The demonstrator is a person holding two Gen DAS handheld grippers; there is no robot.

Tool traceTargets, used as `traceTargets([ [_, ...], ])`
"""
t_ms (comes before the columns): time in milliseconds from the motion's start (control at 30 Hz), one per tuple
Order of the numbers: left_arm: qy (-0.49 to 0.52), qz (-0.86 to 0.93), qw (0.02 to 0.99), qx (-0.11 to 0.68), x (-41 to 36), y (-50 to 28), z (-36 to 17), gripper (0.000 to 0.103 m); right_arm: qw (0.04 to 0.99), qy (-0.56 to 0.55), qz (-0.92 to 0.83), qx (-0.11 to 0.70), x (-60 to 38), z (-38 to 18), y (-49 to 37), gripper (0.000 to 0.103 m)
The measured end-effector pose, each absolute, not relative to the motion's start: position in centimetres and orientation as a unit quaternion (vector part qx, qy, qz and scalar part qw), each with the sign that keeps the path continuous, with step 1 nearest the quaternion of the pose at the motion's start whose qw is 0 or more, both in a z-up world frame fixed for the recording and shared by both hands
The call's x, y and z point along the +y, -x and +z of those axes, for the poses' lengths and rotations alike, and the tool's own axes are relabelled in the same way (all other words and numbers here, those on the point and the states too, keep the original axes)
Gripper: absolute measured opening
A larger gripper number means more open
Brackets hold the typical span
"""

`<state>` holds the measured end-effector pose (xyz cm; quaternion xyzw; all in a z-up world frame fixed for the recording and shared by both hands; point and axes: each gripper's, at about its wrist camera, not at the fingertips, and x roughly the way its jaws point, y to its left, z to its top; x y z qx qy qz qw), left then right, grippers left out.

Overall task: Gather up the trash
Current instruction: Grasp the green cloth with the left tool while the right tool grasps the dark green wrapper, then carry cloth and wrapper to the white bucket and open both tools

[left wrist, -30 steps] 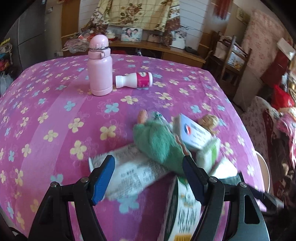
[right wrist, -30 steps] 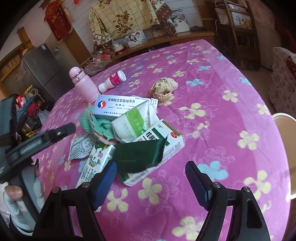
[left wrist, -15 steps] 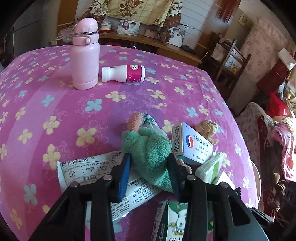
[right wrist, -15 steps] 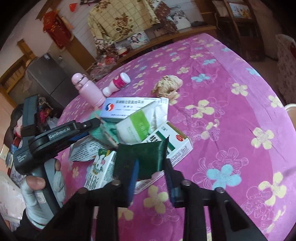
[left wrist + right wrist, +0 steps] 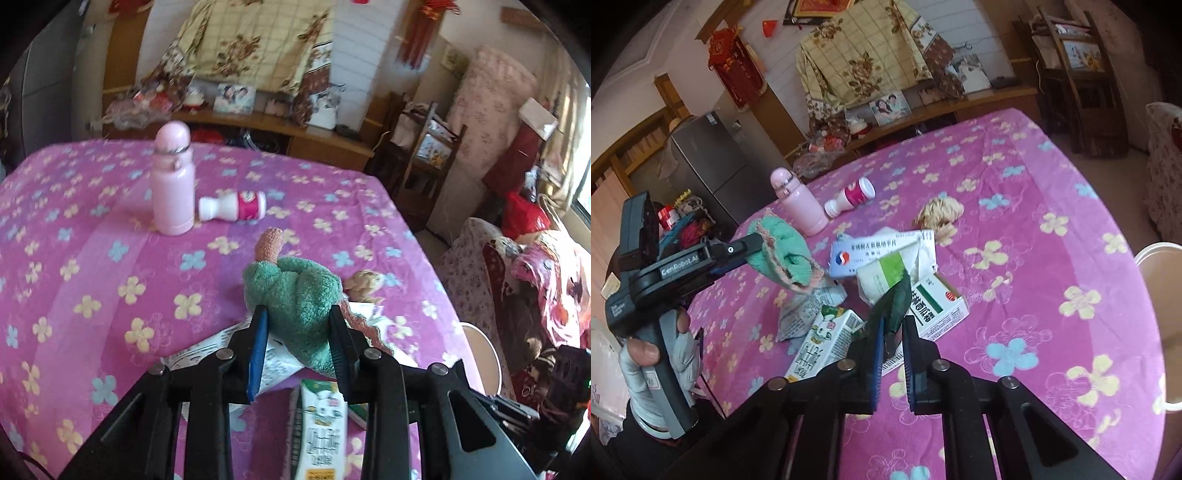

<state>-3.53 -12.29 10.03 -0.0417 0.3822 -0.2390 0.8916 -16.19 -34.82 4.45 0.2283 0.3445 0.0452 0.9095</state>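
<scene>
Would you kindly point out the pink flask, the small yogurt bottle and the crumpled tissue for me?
pink flask (image 5: 173,192), left wrist view, middle of its upright body.
small yogurt bottle (image 5: 236,207), left wrist view, its side as it lies flat.
crumpled tissue (image 5: 940,215), right wrist view, centre of the wad.

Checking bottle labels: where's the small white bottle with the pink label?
In the left wrist view, small white bottle lies on its side on the tablecloth, just right of the upright pink flask.
</scene>
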Motion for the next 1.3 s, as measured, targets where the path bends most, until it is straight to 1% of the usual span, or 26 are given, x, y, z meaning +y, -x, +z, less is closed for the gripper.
traceTargets([
  [367,0.004,-0.298,0.878,0.375,-19.1,7.7,10.8,0.033,0.921,-0.227,-0.007,0.317,-39.8,6.4,20.6,0.010],
  [700,-0.045,-0.362,0.851,0.377,-29.2,12.3,10.2,0.033,0.922,-0.234,-0.090,0.294,-47.6,7.9,25.9,0.010],
  [967,-0.080,-0.389,0.834,0.382,-36.5,14.8,8.8,0.033,0.910,-0.244,-0.153,0.297,-53.9,7.1,29.2,0.010],
  [1300,-0.103,-0.403,0.818,0.397,-42.7,15.8,6.5,0.033,0.892,-0.253,-0.203,0.317,-59.0,4.3,30.6,0.010],
])
